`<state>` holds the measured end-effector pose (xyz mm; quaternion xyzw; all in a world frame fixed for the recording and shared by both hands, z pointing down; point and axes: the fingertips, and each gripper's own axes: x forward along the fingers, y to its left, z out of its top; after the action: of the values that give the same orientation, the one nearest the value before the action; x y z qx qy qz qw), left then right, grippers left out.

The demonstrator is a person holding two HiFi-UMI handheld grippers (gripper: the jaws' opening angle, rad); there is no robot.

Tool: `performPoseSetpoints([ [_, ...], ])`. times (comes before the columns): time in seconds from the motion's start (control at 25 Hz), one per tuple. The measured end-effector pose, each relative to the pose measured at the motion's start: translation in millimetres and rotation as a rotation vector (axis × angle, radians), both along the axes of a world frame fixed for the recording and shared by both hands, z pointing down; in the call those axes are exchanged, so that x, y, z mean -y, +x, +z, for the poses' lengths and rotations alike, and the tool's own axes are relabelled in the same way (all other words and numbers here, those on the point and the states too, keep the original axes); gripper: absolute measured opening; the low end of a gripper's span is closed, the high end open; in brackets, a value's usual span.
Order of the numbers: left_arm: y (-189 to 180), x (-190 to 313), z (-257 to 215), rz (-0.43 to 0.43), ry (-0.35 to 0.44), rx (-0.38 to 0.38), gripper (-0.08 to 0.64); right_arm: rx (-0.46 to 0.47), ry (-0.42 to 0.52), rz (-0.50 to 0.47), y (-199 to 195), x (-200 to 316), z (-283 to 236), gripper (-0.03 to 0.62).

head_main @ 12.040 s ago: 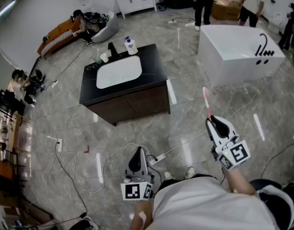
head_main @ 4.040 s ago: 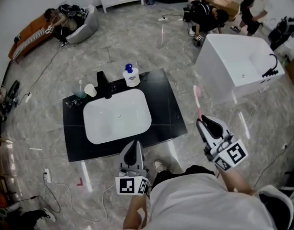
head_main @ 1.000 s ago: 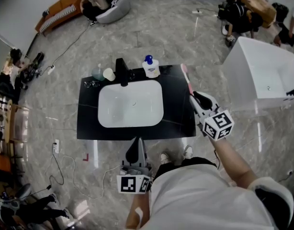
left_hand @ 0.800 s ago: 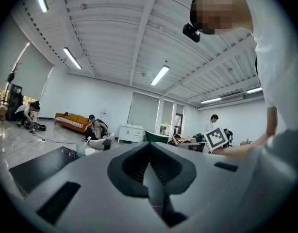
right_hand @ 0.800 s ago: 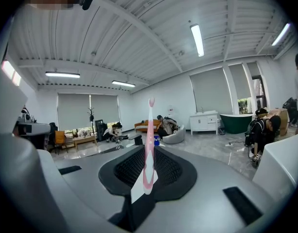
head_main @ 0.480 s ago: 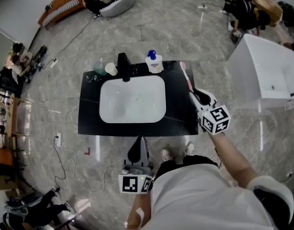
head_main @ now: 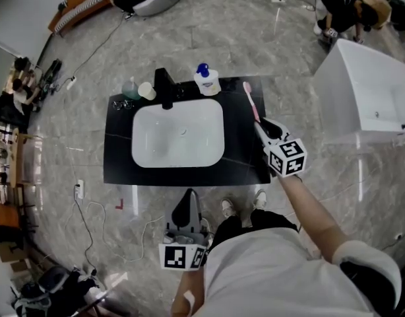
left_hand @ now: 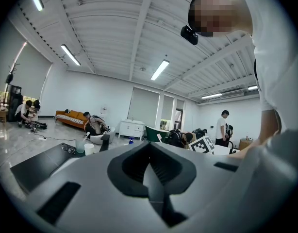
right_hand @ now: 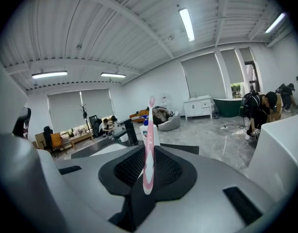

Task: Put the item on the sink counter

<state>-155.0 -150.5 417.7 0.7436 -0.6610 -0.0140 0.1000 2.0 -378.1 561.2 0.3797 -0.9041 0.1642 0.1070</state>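
Note:
A pink toothbrush [head_main: 250, 102] sticks forward out of my right gripper [head_main: 261, 128], which is shut on its handle. It hangs over the right-hand strip of the black sink counter [head_main: 117, 168], beside the white basin [head_main: 178, 134]. In the right gripper view the toothbrush [right_hand: 149, 130] stands upright between the closed jaws of my right gripper [right_hand: 145, 178], head up. My left gripper [head_main: 188, 193] is shut and holds nothing. It stays low by my body, in front of the counter's front edge. In its own view the left gripper [left_hand: 149, 163] points over the counter.
At the back of the counter stand a black faucet [head_main: 165, 88], a soap bottle [head_main: 206, 81], a small cup [head_main: 147, 90] and a greenish glass [head_main: 130, 88]. A white bathtub [head_main: 371, 91] stands to the right. Cables [head_main: 90, 220] lie on the floor at left.
I have walked up to the sink counter. In the last second the right gripper has carried the toothbrush a little left, over the counter's right side. The left gripper has stayed put.

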Motion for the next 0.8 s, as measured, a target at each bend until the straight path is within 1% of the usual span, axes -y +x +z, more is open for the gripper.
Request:
performPoseSetpoints([
  [0.24, 6, 3, 3, 0.013, -0.026, 0.01, 0.005, -0.006, -0.05, 0.026, 0, 5, 24, 0.078],
  [0.44, 8, 3, 4, 0.018, -0.041, 0.005, 0.004, -0.03, -0.083, 0.039, 4, 5, 45, 0.078],
  [0.8, 13, 6, 7, 0.032, -0.061, 0.017, 0.003, -0.082, -0.098, 0.054, 9, 13, 70, 0.078],
])
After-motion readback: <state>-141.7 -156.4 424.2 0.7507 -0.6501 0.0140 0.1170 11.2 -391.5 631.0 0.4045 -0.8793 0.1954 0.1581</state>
